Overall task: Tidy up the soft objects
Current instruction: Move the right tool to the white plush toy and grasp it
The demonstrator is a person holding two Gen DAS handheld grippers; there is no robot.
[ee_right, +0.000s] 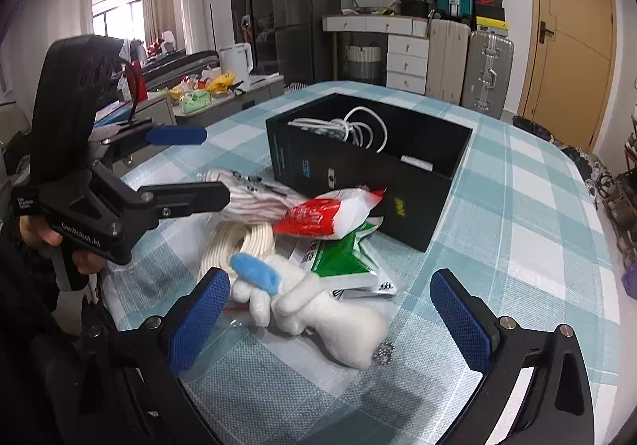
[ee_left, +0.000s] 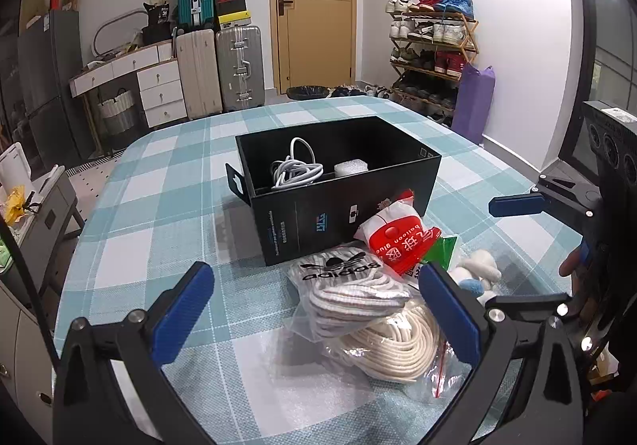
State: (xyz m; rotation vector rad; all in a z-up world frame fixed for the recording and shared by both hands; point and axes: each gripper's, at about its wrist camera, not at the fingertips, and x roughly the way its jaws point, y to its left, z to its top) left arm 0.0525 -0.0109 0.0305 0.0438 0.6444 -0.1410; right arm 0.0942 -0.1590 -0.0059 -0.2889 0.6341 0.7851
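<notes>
Claws both gape apart, left claw (ee_left: 316, 309) over the bagged rope (ee_left: 392, 345), right claw (ee_right: 330, 319) straddling the plush toy (ee_right: 318, 309).

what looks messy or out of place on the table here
The soft items lie heaped in front of the black box instead of in it: the red-and-white packet leans on the box wall, overlapping the bagged cream rope and the plush toy. Only a white cable and foam piece are inside.
</notes>
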